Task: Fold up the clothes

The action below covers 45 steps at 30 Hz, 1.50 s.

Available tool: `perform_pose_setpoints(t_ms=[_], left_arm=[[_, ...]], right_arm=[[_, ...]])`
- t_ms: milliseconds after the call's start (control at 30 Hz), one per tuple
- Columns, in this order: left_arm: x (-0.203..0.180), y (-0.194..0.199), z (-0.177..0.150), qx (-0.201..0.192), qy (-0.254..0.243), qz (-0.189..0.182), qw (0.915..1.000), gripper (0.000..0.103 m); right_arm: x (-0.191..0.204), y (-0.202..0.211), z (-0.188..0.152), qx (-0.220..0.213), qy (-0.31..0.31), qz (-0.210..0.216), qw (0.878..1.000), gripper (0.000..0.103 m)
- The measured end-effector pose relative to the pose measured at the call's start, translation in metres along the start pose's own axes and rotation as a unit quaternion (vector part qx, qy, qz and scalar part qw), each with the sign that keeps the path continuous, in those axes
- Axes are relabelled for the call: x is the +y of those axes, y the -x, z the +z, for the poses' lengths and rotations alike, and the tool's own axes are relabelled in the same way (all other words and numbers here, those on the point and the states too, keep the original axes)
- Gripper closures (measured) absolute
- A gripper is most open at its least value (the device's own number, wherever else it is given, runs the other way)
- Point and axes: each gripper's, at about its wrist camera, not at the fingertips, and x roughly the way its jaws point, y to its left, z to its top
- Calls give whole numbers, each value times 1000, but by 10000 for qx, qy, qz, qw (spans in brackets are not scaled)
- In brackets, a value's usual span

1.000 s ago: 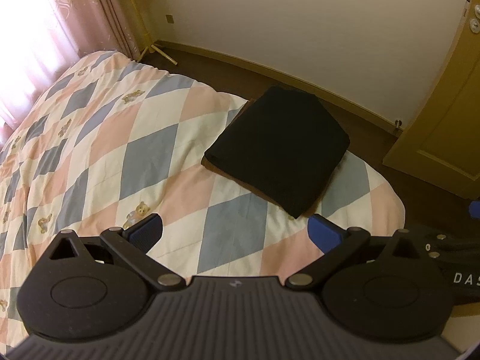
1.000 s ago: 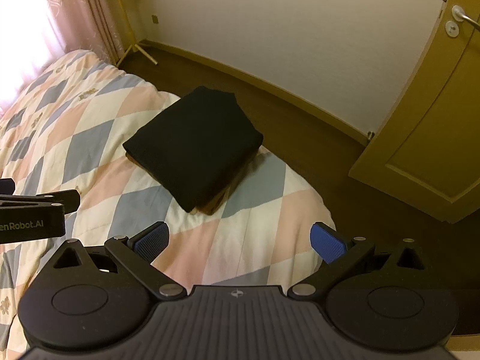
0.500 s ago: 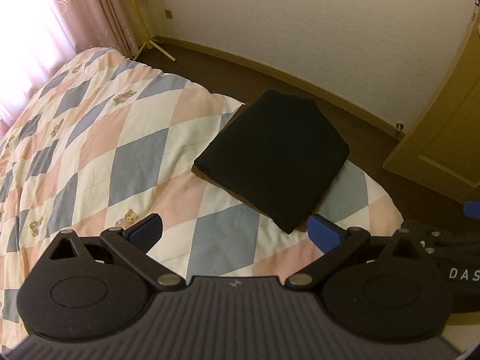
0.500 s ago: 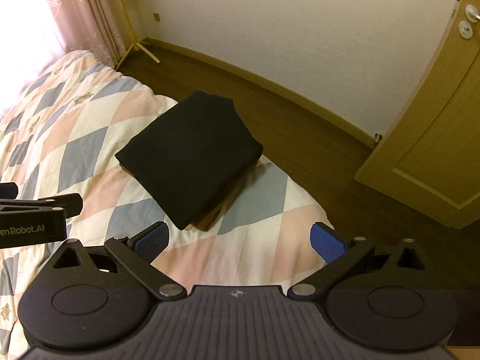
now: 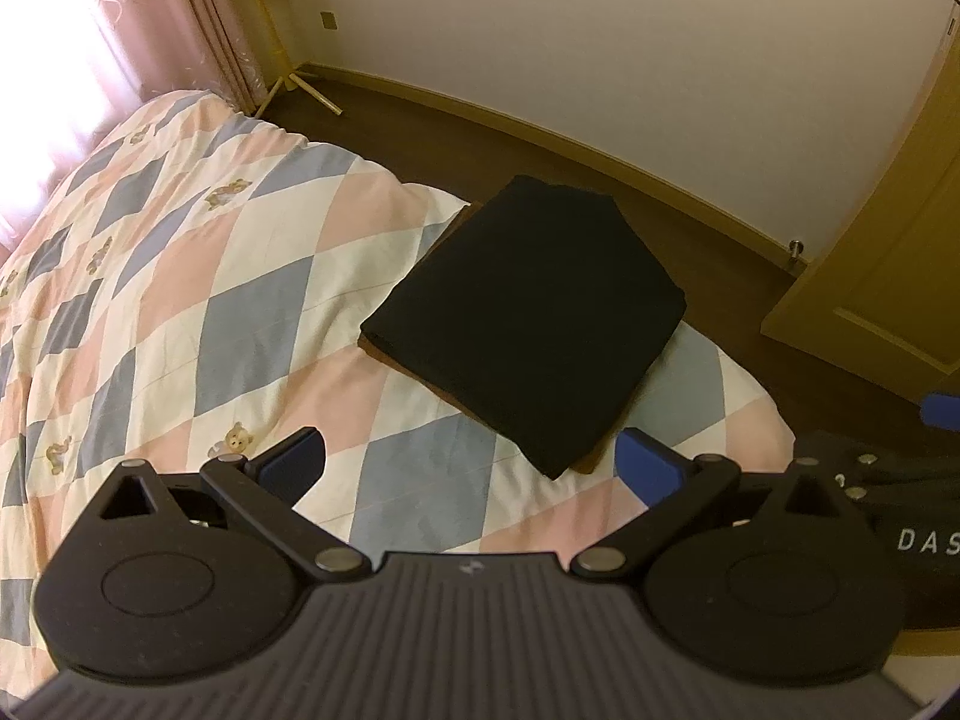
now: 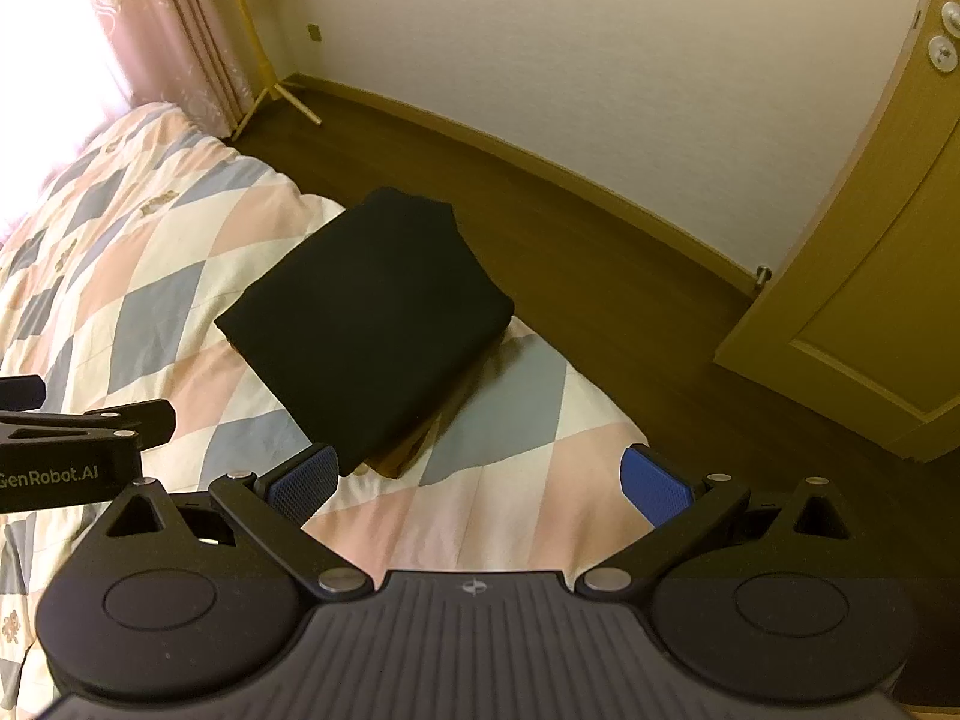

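Observation:
A black garment lies folded into a neat rectangle near the far corner of the bed, on top of a brown folded piece whose edge shows underneath. The right wrist view has the same black garment ahead and to the left, with the brown layer peeking out at its near corner. My left gripper hovers open above the quilt, short of the garment. My right gripper is open too, holding nothing, with its left pad close to the garment's near corner.
The quilt has pink, blue and white diamonds with small bears. Dark wooden floor runs beyond the bed's edge. A wooden door stands at the right, pink curtains and a yellow stand at the far left.
Both grippers have drawn back and risen a little, so the folded garment sits slightly farther away and more to the left. Both stay open and the garment has not moved.

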Motion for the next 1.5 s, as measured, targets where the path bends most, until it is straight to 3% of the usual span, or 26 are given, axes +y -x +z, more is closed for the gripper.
perform_pose_setpoints(t_ms=[533,967,1500], left_arm=[[-7,-25,12,210,66,-84,9997,1],[-8,-39,20,294,113,59,9995,1],[-5,-48,39,233,114,60,9996,1]], right_arm=[[-6,-16,14,90,77,-31,9999,0],[-2,-31,30,146,189,99,9997,0],[0,-41,49,138,281,72,9995,0]])
